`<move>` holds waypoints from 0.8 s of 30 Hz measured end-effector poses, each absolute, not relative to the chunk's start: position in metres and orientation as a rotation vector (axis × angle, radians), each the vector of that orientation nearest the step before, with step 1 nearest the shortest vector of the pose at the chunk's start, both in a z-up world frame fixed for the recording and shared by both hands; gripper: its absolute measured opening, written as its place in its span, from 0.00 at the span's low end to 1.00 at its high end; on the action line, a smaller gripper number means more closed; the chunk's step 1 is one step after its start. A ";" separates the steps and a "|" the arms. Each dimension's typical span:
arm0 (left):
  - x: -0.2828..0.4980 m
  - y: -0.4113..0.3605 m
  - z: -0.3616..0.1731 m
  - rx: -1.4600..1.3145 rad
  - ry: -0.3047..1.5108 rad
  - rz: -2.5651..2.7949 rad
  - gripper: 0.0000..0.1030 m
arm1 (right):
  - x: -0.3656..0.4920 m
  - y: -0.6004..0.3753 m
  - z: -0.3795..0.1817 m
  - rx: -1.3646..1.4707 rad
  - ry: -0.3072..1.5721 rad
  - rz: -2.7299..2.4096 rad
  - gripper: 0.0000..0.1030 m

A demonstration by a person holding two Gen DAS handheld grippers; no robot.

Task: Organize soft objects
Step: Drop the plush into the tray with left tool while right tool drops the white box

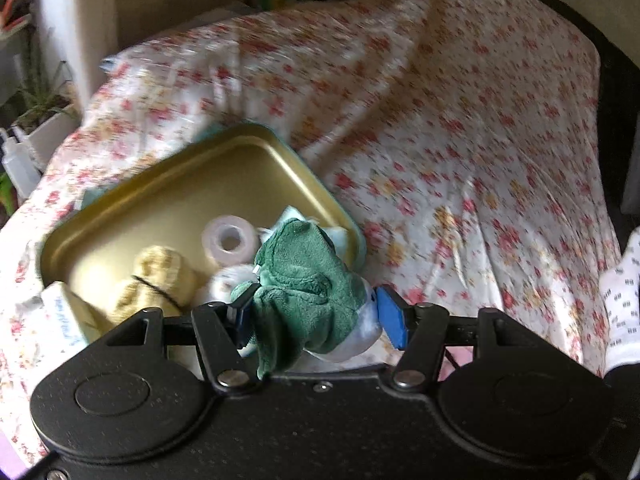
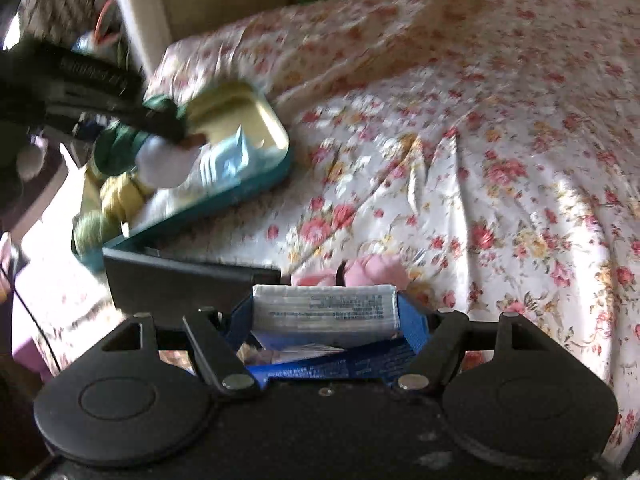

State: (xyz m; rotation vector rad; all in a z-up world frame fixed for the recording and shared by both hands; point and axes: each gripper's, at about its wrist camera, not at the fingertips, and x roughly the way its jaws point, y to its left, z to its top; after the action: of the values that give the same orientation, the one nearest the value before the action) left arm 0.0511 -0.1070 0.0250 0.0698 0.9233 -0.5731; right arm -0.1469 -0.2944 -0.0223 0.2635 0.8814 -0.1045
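Presently gripping a green plush cloth bundle with a pale blue-white underside point(image 1: 304, 280) between the left gripper point(image 1: 316, 316) jaws, above the near corner of a gold metal tray with teal outer wall point(image 1: 168, 184) on the floral bedsheet point(image 1: 460, 140). Inside the tray: yellow knitted roll point(image 1: 160, 284), translucent tape-like roll point(image 1: 230, 240), perhaps. Right gripper point(image 2: 334, 320) jaws clamped on a white-and-blue wrapped tissue pack point(image 2: 326, 312); pink soft item point(image 2: 372, 272) just beyond.

tray point(image 1: 192, 168): 1 | tape roll point(image 1: 229, 240): 1 | green plush point(image 1: 304, 280): 1 | tissue pack point(image 2: 326, 312): 1
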 end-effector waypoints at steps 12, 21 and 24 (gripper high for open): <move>0.113 -0.042 0.034 -0.020 0.878 -0.307 0.56 | -0.093 -0.278 0.025 0.330 0.797 -0.105 0.72; 0.140 -0.025 0.017 -0.077 0.939 -0.227 0.56 | 0.001 -0.240 0.050 0.283 0.790 -0.066 0.72; 0.142 -0.025 0.016 -0.084 0.941 -0.225 0.56 | 0.029 -0.234 0.054 0.283 0.784 -0.076 0.72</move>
State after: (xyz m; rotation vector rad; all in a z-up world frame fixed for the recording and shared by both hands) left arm 0.1422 -0.0246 0.0159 -0.0841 0.9410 -0.2253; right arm 0.0291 -0.2341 0.0538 0.2833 0.7841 -0.0762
